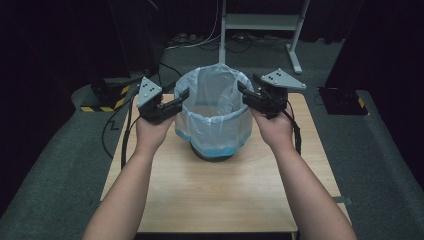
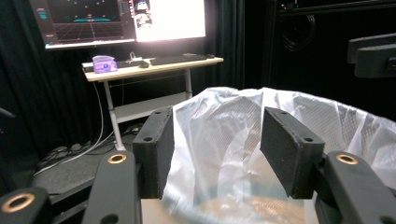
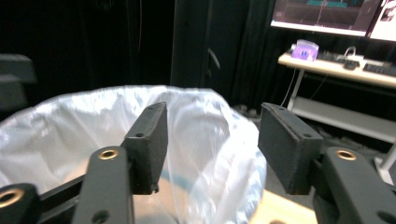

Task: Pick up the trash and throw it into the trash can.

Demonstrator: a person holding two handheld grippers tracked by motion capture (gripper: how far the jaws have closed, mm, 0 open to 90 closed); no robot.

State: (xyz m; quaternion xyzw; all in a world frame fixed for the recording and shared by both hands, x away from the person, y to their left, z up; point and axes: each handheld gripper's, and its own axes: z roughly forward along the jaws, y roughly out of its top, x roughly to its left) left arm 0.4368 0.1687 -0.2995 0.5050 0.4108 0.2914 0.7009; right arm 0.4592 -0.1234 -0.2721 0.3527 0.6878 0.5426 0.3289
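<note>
A light wooden desk [image 1: 220, 195] stands on grey carpet [image 1: 60, 165], with black cables [image 1: 112, 127] trailing at its left. Beyond it, a white metal-framed table [image 2: 154, 63] carries a dark keyboard [image 2: 175, 59] and a small purple box [image 2: 103, 64] beneath bright monitors [image 2: 123, 21]. Yellow-and-black hazard tape [image 1: 102, 106] marks a dark base at the left; black curtains [image 2: 42, 102] hang behind.

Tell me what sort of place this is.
Probably a lab or recording studio, not a home: black curtains enclose the space, a desk carries large monitors and a keyboard, and cables trail across grey carpet.
</note>
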